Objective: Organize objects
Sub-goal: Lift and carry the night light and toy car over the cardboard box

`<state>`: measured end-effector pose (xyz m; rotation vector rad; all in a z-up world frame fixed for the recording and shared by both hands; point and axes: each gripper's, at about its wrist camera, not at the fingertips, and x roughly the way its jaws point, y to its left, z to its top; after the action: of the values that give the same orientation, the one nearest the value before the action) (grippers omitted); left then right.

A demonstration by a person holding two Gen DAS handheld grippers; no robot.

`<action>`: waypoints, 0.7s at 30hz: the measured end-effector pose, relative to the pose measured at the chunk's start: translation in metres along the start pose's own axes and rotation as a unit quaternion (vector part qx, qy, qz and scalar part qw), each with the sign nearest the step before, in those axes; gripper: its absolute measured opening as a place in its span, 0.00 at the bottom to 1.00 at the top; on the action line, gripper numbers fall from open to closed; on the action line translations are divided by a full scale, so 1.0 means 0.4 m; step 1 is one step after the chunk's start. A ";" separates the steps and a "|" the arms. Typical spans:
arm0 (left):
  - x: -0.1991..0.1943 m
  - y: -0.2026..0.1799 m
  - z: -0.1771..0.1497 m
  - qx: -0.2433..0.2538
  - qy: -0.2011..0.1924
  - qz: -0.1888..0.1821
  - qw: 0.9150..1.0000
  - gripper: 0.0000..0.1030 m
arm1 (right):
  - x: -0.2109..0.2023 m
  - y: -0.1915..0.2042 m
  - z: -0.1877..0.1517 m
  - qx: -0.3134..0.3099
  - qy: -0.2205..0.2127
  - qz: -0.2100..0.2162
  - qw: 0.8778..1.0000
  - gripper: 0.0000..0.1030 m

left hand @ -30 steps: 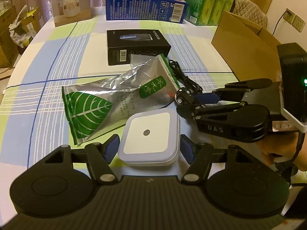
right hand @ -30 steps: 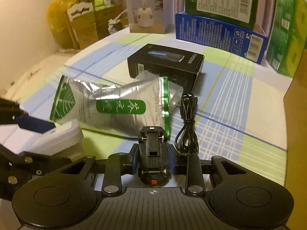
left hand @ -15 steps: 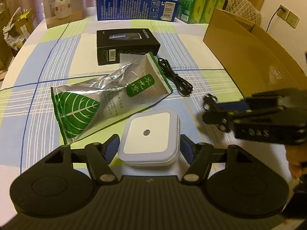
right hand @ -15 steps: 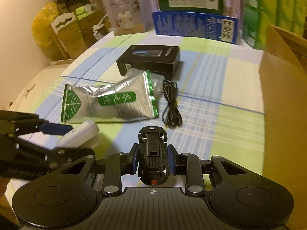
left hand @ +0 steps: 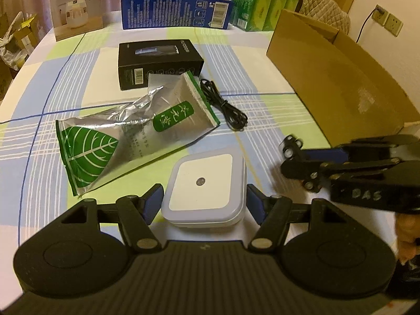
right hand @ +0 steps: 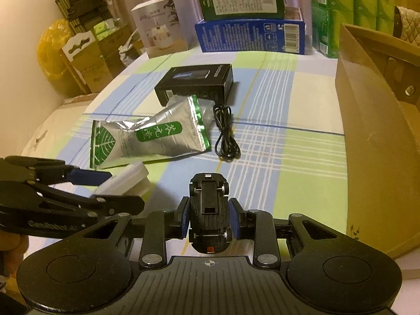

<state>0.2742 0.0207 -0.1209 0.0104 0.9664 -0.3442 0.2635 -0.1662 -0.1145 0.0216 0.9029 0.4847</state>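
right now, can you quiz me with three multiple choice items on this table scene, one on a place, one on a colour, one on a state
1. Where does the black cable lie?
A. on top of the blue box
B. on the tablecloth beside the foil pouch
C. inside the cardboard box

2. What colour is the leaf print on the foil pouch?
A. red
B. yellow
C. green

3. What is the right hand-held gripper doing?
A. shut on the toy car
B. open over the cable
C. shut on the black box

Answers:
1. B, the cable sits coiled on the checked cloth just right of the pouch's sealed end.
2. C, the leaf and the label patch are green on silver.
3. A, the blue pads press both flanks of the toy car, which is held underside up.
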 end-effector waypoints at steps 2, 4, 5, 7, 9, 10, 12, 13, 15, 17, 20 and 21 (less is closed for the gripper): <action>0.003 -0.006 -0.004 -0.001 0.002 0.004 1.000 0.61 | -0.009 -0.002 -0.007 0.004 -0.002 0.000 1.000 0.27; -0.002 -0.012 -0.012 -0.004 0.000 0.007 1.000 0.62 | -0.015 -0.006 -0.016 0.010 0.000 0.000 1.000 0.27; -0.007 -0.016 -0.017 -0.006 -0.001 0.008 1.000 0.61 | -0.017 -0.008 -0.019 0.012 0.000 0.000 1.000 0.27; -0.017 -0.022 -0.025 -0.011 -0.004 0.009 1.000 0.61 | -0.026 -0.010 -0.025 0.015 -0.002 -0.001 1.000 0.27; -0.028 -0.030 -0.032 -0.012 -0.007 0.010 1.000 0.61 | -0.036 -0.010 -0.032 0.017 -0.005 -0.003 1.000 0.27; -0.034 -0.033 -0.035 -0.015 -0.008 0.011 1.000 0.61 | -0.042 -0.010 -0.036 0.018 -0.007 -0.004 1.000 0.27; -0.044 -0.040 -0.041 -0.018 -0.011 0.015 1.000 0.61 | -0.052 -0.011 -0.045 0.021 -0.009 -0.006 1.000 0.27; -0.051 -0.044 -0.043 -0.020 -0.014 0.017 1.000 0.61 | -0.058 -0.011 -0.051 0.023 -0.011 -0.008 1.000 0.27; -0.067 -0.051 -0.050 -0.024 -0.019 0.019 0.999 0.61 | -0.069 -0.009 -0.062 0.025 -0.012 -0.010 1.000 0.27; -0.082 -0.059 -0.057 -0.030 -0.026 0.021 0.999 0.61 | -0.081 -0.005 -0.075 0.026 -0.012 -0.011 1.000 0.27; -0.105 -0.077 -0.074 -0.032 -0.031 0.028 0.999 0.61 | -0.106 0.004 -0.098 0.029 -0.016 -0.011 0.999 0.27; -0.113 -0.083 -0.080 -0.033 -0.033 0.032 0.998 0.61 | -0.116 0.007 -0.106 0.031 -0.018 -0.011 0.999 0.27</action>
<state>0.2153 0.0071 -0.0978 -0.0299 0.9100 -0.2519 0.2063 -0.1906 -0.1058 0.0766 0.8812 0.4346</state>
